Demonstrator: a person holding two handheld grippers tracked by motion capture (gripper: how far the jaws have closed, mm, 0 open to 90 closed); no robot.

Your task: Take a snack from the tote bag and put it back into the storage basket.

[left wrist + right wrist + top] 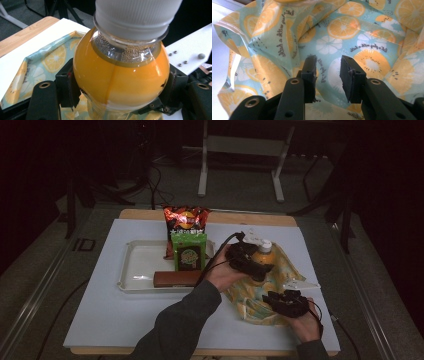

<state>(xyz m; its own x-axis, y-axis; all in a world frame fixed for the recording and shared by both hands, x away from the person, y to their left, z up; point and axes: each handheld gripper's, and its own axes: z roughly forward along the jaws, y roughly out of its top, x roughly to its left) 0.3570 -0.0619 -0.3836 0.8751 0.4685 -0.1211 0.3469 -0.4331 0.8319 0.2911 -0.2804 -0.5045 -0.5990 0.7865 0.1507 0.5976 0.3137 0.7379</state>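
Evidently gripped low on its rounded shoulder: the orange juice bottle (120,75), centre of the left gripper view, clamped between the jaws of the left gripper (120,87), white ribbed cap (137,17) cut off at the top edge. Judged fairly heavy for its size, nearly full of liquid; smooth, curved plastic, likely slippery, so better held below the bulge or at the neck under the cap than on the widest curve. Seen in the high view right of centre, over the lemon-print bag (260,305) on the white table top (100,320). Judged soft, light and crinkly, that bag; best pinched at a rim or fold, not on a flat panel. Held narrowly apart with nothing between them, the jaws of the right gripper (328,72), just above the bag's printed film, lower centre of that view. Hidden: the bottle's base and label, behind the jaws and bag folds. Hard to tell whether the bottle stood in the bag's mouth or merely over it. Dim and small in the high view, left of centre: the tray (131,270) with its snack packets (187,240).
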